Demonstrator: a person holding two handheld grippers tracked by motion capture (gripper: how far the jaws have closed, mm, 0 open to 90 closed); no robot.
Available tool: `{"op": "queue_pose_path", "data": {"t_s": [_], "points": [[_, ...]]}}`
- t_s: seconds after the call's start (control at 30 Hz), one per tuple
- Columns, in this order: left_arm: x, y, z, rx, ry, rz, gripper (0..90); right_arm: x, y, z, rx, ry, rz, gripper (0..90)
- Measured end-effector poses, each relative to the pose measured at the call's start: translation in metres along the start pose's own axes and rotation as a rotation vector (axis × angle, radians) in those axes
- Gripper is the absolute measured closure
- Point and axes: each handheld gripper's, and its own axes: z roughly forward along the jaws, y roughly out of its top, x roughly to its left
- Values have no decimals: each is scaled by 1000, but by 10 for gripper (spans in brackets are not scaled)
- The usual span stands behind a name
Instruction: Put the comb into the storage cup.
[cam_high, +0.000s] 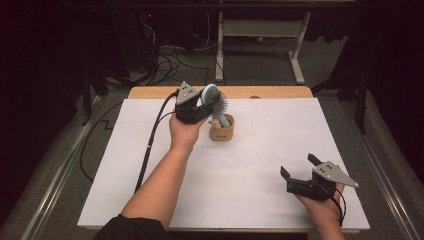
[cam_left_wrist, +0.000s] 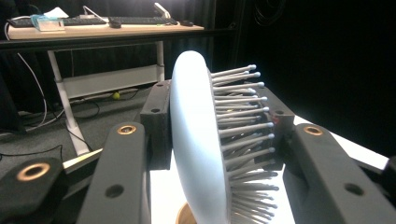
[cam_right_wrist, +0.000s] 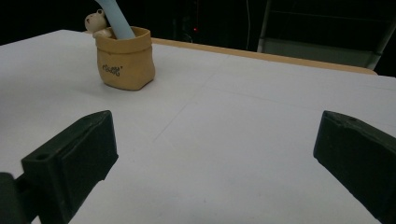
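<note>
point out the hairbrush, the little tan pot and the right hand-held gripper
hairbrush (cam_left_wrist: 194, 140), left gripper view, on the smooth pale back of its head
tan pot (cam_right_wrist: 125, 60), right gripper view, on its front wall
right hand-held gripper (cam_high: 299, 166), high view, midway between its fingertips

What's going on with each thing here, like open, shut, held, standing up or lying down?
Left gripper: shut on the hairbrush head.
Hairbrush: held, handle down in the pot.
Pot: upright on the table, a small bear figure at its rim.
Right gripper: open, holding nothing.
</note>
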Motion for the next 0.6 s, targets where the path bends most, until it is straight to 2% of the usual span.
{"op": "queue_pose_path", "data": {"t_s": [0.6], "points": [[5, -6, 7, 16, 5, -13, 564, 0, -1, 0, 4, -4, 0, 0]]}}
